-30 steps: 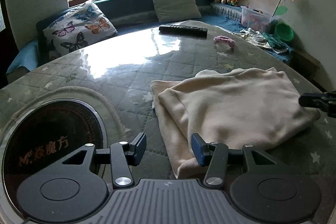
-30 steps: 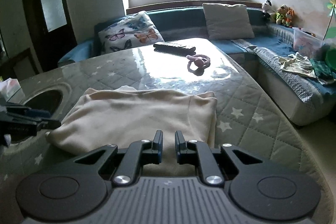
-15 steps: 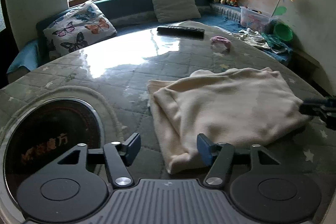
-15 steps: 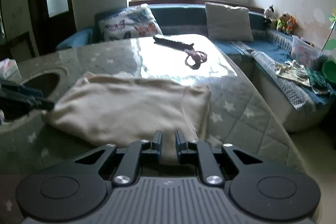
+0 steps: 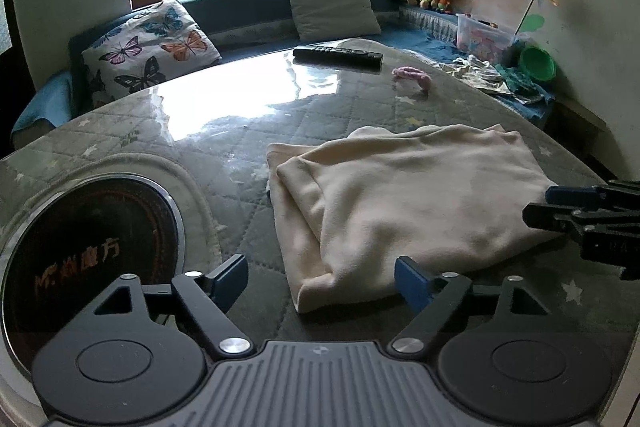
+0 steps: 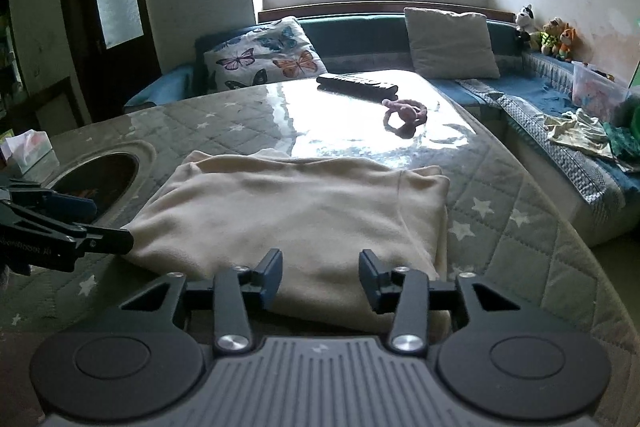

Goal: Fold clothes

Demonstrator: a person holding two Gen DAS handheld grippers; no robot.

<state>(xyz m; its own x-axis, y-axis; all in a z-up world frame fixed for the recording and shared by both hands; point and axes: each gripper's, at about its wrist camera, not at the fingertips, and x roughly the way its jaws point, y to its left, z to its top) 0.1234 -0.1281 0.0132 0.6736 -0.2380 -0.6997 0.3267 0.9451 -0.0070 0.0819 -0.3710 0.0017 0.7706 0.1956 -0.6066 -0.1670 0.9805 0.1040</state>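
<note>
L fingers: spread wide, nothing between them. The left gripper [image 5: 320, 277] sits low at the near edge of the table [image 5: 240, 131], its gap facing the near corner of the cream garment [image 5: 408, 203]. R-hand blue pad is just beside the cloth's near hem; can't tell if it touches.
R fingers: also spread, gripping nothing. The right gripper [image 6: 320, 275] sits at the cloth's near edge in its own view [image 6: 296, 211], both pads just over or against the hem; contact unclear.
Each other: right gripper shows side-on at the R edge of the left view [image 5: 580, 211], tips by the cloth's R side. Left gripper shows at the L edge of the right view [image 6: 80, 227], tips near the cloth's L corner.
Garment: folded into a rough rectangle, lying flat on the quilted star-print table cover under a glossy sheet, toward the near side of the table. One layer sticks out along the side as a narrow strip.
Table, L side: round dark inset [image 5: 88, 251] w/ metal rim and orange lettering.
Table, far edge: black remote [image 5: 338, 54], pink scrunchie-like thing [image 5: 412, 77] just nearer than it, well apart from the cloth.
Beyond: butterfly cushion [image 5: 148, 47], plain cushion [image 5: 332, 7] on a blue bench under the window.
</note>
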